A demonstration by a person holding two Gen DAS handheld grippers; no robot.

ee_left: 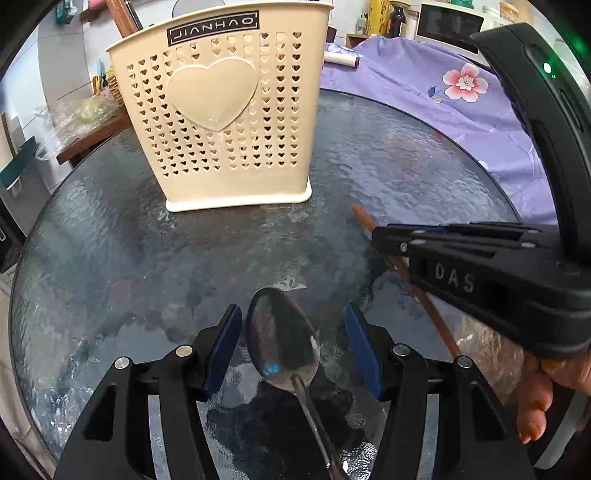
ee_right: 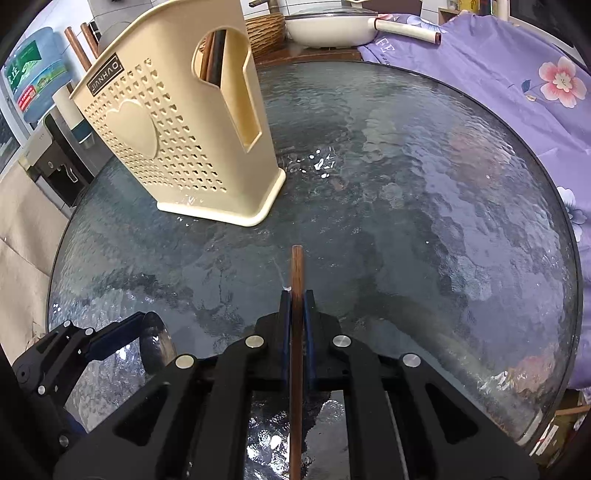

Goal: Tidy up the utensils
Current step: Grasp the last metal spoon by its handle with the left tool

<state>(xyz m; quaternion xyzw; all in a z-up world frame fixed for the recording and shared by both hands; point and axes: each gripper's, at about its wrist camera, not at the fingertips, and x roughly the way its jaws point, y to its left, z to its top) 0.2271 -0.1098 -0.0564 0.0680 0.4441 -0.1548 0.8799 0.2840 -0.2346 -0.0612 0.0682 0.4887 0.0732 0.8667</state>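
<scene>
A steel spoon (ee_left: 280, 336) lies on the round glass table (ee_left: 110, 240), bowl pointing away. My left gripper (ee_left: 293, 312) stands open around the bowl; its left pad is close beside the spoon and a gap shows on the right. My right gripper (ee_right: 297, 295) is shut on a brown wooden chopstick (ee_right: 297, 266) that points toward the cream heart-patterned utensil holder (ee_right: 177, 140). In the left wrist view the right gripper (ee_left: 384, 238) comes in from the right with the chopstick (ee_left: 364, 218). The holder (ee_left: 221, 110) stands upright at the far side, with brown sticks (ee_right: 210, 59) inside.
A purple floral cloth (ee_right: 517, 74) lies beyond the table on the right. Behind the holder sit a white pan (ee_right: 328, 29) and a wicker basket (ee_right: 264, 33). A water jug (ee_right: 37, 74) is at the far left. A person's hand (ee_left: 546, 391) grips the right tool.
</scene>
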